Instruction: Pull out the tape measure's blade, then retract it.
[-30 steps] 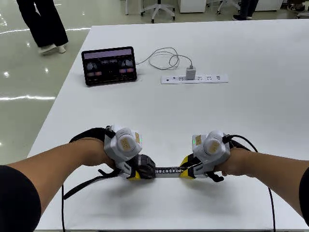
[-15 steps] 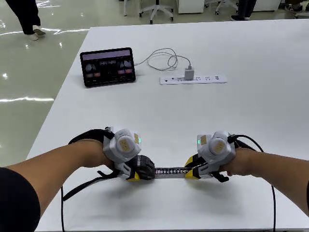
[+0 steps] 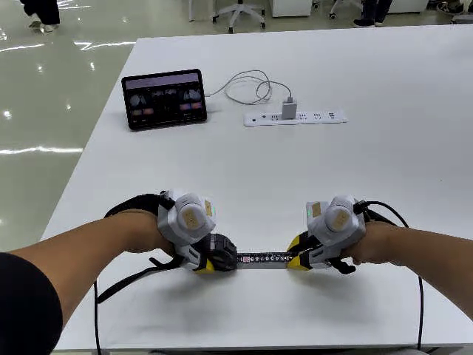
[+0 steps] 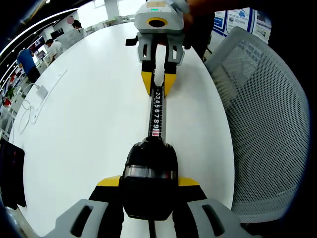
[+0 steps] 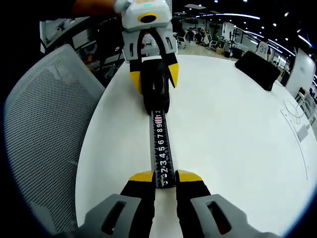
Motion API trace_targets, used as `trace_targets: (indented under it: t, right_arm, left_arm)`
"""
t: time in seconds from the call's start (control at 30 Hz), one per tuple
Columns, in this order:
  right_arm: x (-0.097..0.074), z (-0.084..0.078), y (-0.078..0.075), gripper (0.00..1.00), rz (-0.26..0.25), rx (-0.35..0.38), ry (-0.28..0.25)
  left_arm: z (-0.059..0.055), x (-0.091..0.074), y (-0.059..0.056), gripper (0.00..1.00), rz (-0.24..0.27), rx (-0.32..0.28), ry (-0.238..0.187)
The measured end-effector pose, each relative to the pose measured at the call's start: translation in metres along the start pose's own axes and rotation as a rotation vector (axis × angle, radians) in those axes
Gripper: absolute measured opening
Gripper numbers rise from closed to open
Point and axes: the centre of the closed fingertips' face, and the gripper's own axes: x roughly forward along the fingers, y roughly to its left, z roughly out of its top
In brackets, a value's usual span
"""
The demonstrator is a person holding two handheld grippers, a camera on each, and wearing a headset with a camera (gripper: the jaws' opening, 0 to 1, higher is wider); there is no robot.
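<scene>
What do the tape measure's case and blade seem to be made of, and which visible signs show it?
The case looks like black moulded plastic, glossy, with soft highlights. The blade is probably thin painted metal: a dark flat strip with printed numerals, straight where pulled out; unconfirmed.

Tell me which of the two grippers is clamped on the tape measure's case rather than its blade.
The left gripper: its jaws clasp the black case, while the right gripper pinches the pulled-out blade near its end.

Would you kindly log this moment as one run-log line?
left gripper: shut on tape measure | right gripper: shut on blade | blade: partly out between grippers
</scene>
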Motion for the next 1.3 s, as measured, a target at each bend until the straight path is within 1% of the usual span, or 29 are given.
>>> trace_targets:
  t: [0.6,1.3]
  right_arm:
    - [-0.014,-0.017,-0.004,0.11,-0.012,0.023,0.005]
    - [-0.022,-0.028,-0.005,0.11,-0.021,0.034,0.005]
  left_arm:
    - [0.0,0.0,0.0,0.34,0.004,-0.003,0.004]
    - [0.0,0.0,-0.001,0.34,0.004,-0.003,0.004]
